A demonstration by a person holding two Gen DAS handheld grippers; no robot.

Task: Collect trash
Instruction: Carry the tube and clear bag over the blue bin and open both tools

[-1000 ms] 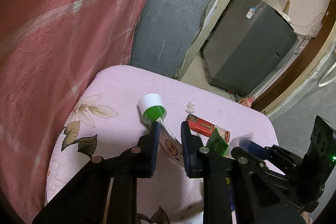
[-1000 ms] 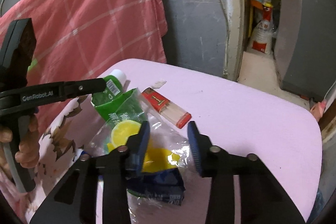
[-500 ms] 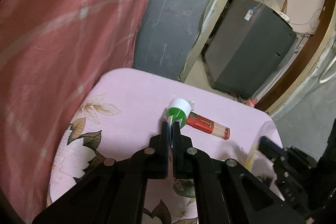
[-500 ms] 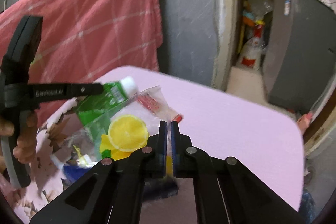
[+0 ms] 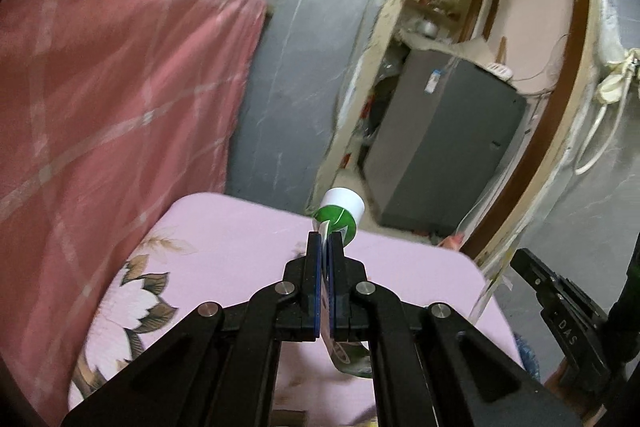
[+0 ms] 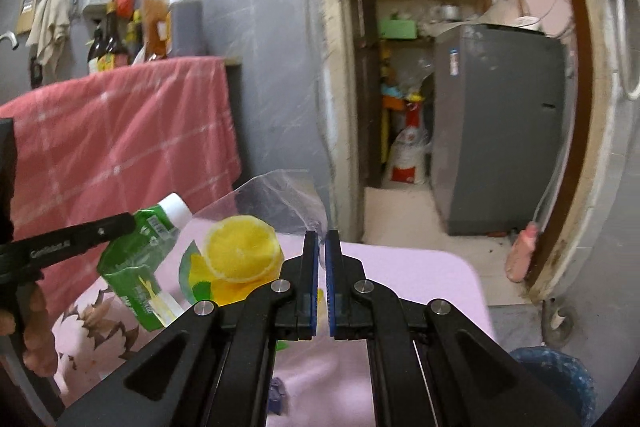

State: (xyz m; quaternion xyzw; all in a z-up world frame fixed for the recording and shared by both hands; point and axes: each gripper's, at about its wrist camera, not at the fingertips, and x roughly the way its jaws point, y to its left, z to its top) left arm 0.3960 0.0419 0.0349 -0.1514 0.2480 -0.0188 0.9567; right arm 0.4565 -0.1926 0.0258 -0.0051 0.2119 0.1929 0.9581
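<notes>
Pink floral-clothed surface [image 5: 224, 247] below: left hand-held gripper [image 5: 324, 241] pinches the green white-capped pouch [image 5: 338, 215] aloft, right hand-held gripper [image 6: 321, 241] clamps the clear lemon-printed plastic bag [image 6: 244, 251] just beside it. Both lifted; binning looks left.

Above the table [image 5: 224, 243], the left claw [image 5: 324, 241] is clamped on a green pouch [image 5: 338, 217]; the right claw [image 6: 321, 241] pinches a clear bag [image 6: 280, 195], both tilted slightly down.
</notes>
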